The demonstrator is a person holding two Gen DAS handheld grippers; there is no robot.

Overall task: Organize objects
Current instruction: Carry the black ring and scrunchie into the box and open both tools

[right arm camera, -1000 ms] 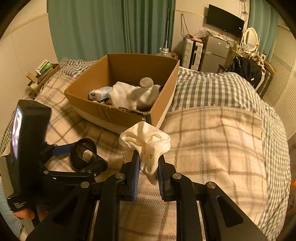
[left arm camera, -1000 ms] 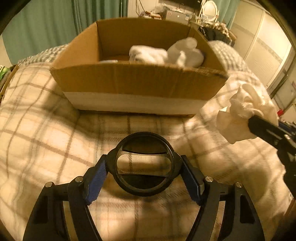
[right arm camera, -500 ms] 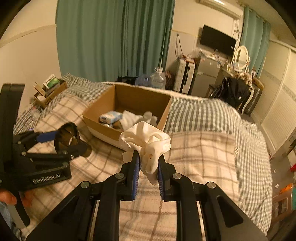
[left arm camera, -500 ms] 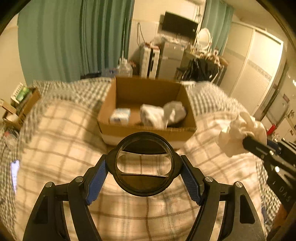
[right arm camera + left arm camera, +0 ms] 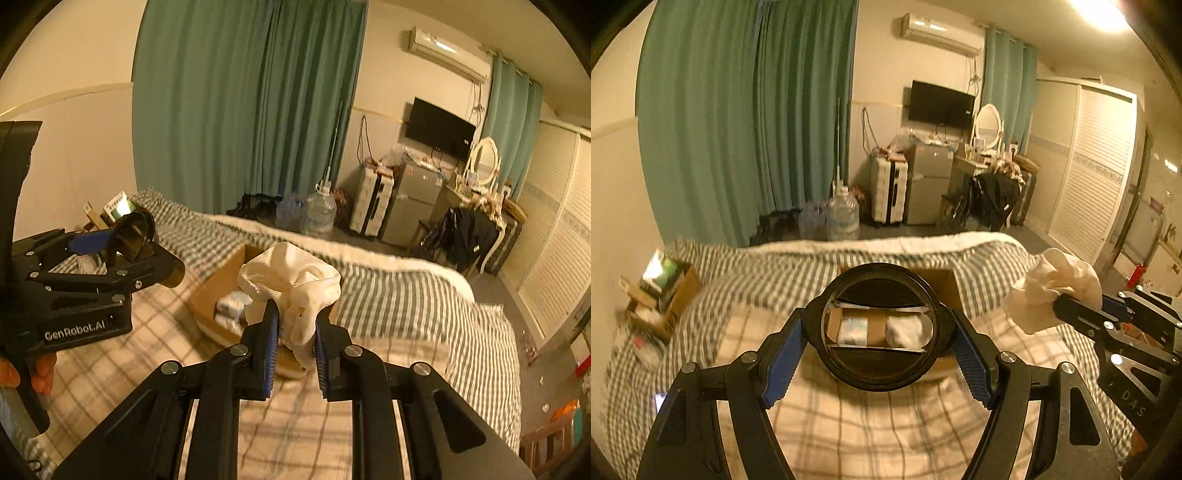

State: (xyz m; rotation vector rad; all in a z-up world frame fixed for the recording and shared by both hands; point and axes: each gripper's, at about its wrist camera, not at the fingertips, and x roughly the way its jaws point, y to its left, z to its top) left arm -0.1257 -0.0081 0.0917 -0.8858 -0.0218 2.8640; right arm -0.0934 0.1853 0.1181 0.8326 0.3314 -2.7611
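Observation:
My left gripper (image 5: 879, 332) is shut on a black round ring with a clear lens (image 5: 880, 360), held high above the bed. It also shows at the left of the right wrist view (image 5: 135, 234). My right gripper (image 5: 293, 328) is shut on a crumpled white cloth (image 5: 291, 280), which also shows at the right of the left wrist view (image 5: 1049, 291). The open cardboard box (image 5: 218, 288) sits on the bed beyond both grippers, with a white-blue packet (image 5: 231, 306) inside. In the left wrist view the box (image 5: 945, 282) is mostly hidden behind the ring.
The bed has a cream plaid blanket (image 5: 110, 373) and a grey striped cover (image 5: 402, 291). A small box of items (image 5: 661, 291) stands left of the bed. Green curtains (image 5: 746, 118), water jugs (image 5: 842, 218), a fridge and a wardrobe stand beyond.
Both grippers have risen well above the bed with their objects still held. The box now looks smaller and lower, and more of the room shows.

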